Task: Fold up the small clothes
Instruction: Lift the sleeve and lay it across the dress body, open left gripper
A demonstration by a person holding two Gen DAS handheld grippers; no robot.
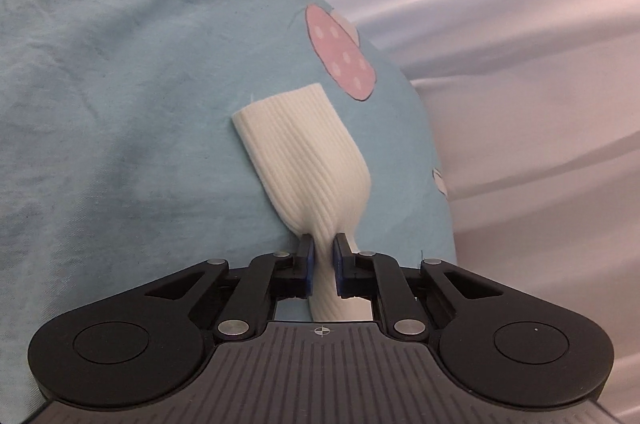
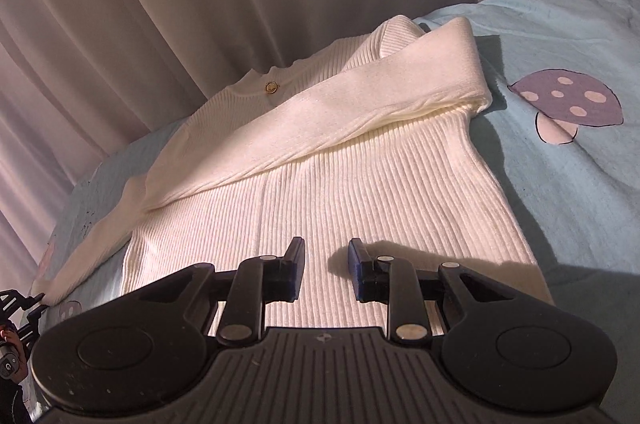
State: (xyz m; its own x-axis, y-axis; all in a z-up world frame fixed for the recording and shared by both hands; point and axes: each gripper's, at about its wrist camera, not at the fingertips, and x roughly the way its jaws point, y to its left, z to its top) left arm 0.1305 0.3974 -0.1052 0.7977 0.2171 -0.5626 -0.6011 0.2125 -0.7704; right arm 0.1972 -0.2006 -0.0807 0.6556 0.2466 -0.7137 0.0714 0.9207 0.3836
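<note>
Left gripper: clamped on the white sleeve.
Right gripper: jaws apart, over the sweater.
Sweater: lay near the curtain-side edge of the blue bedsheet.

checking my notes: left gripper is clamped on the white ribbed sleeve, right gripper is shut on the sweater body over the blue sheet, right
Not quite. The right gripper is open, not shut: the right wrist view shows its jaws apart over the white ribbed sweater, gripping nothing. The rest holds: the left gripper is clamped on the sleeve, and the blue sheet lies under the sweater.
</note>
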